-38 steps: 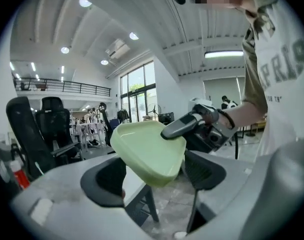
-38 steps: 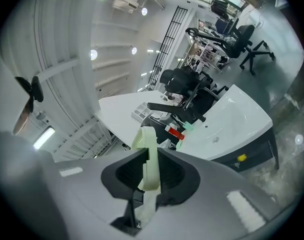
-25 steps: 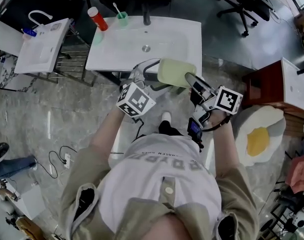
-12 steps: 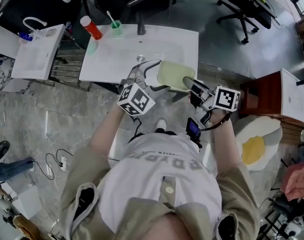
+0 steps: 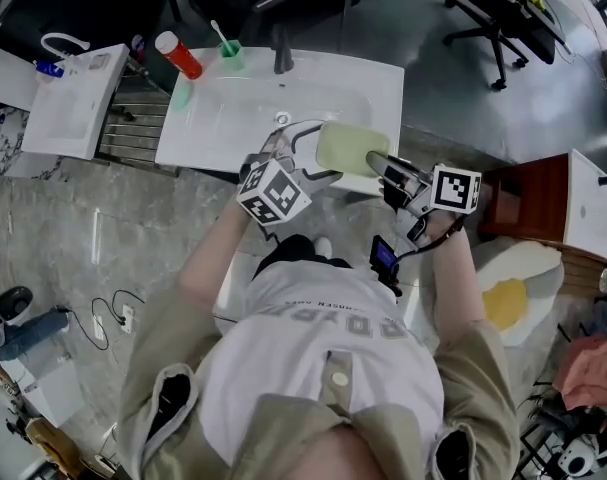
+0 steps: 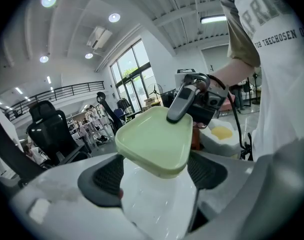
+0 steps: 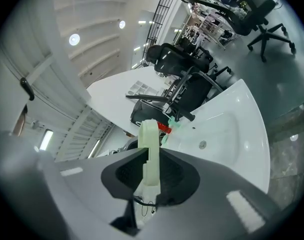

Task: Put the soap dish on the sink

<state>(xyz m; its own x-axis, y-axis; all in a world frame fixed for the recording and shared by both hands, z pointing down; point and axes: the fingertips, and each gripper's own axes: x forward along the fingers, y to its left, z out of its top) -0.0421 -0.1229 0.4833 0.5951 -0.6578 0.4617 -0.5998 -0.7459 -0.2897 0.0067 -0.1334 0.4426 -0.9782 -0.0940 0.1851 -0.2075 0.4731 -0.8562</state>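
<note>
A pale green soap dish (image 5: 345, 146) hangs over the front right part of the white sink (image 5: 233, 108). My right gripper (image 5: 378, 163) is shut on its right rim; in the right gripper view the dish (image 7: 149, 149) stands edge-on between the pads. My left gripper (image 5: 305, 154) straddles the dish's left end. In the left gripper view that end of the dish (image 6: 152, 139) sits between both pads (image 6: 107, 176) and touches them, with the sink's white surface below.
On the sink's back rim stand a dark tap (image 5: 280, 43), a green cup with a toothbrush (image 5: 229, 53) and a red bottle (image 5: 180, 55). A second white basin (image 5: 68, 98) and a wire rack (image 5: 133, 133) are left. A red-brown cabinet (image 5: 523, 183) is right.
Both grippers have carried the dish forward together and a little down. It was at the sink's front edge and now lies over the basin's front right part.
</note>
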